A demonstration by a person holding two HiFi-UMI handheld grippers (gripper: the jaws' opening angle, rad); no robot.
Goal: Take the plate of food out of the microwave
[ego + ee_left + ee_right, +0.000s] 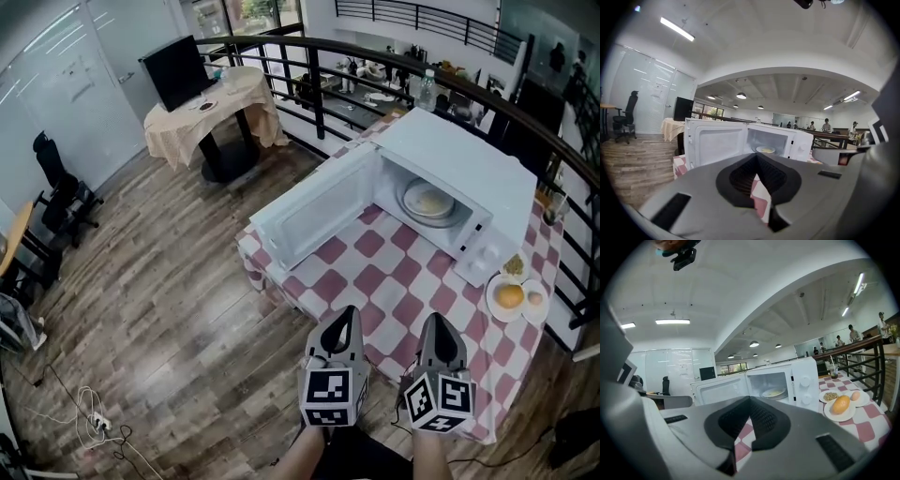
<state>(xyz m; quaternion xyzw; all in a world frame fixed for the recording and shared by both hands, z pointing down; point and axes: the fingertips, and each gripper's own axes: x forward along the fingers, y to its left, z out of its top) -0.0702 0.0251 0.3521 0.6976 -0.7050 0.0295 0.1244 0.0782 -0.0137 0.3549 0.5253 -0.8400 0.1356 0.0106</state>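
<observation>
A white microwave [469, 164] stands on the checked table with its door [314, 211] swung open to the left. Inside it lies a plate of pale food [429, 200], also seen as the plate [765, 150] in the left gripper view and the plate [774, 393] in the right gripper view. My left gripper [345, 322] and right gripper [439, 328] hover side by side over the table's near edge, well short of the microwave. Both are shut with nothing between the jaws.
The red-and-white checked tablecloth [394, 272] covers the table. Right of the microwave sit a plate with an orange bun [510, 296] and an egg, and a small dish [513, 266]. A black railing [319, 89] runs behind; a draped round table [211, 112] stands beyond.
</observation>
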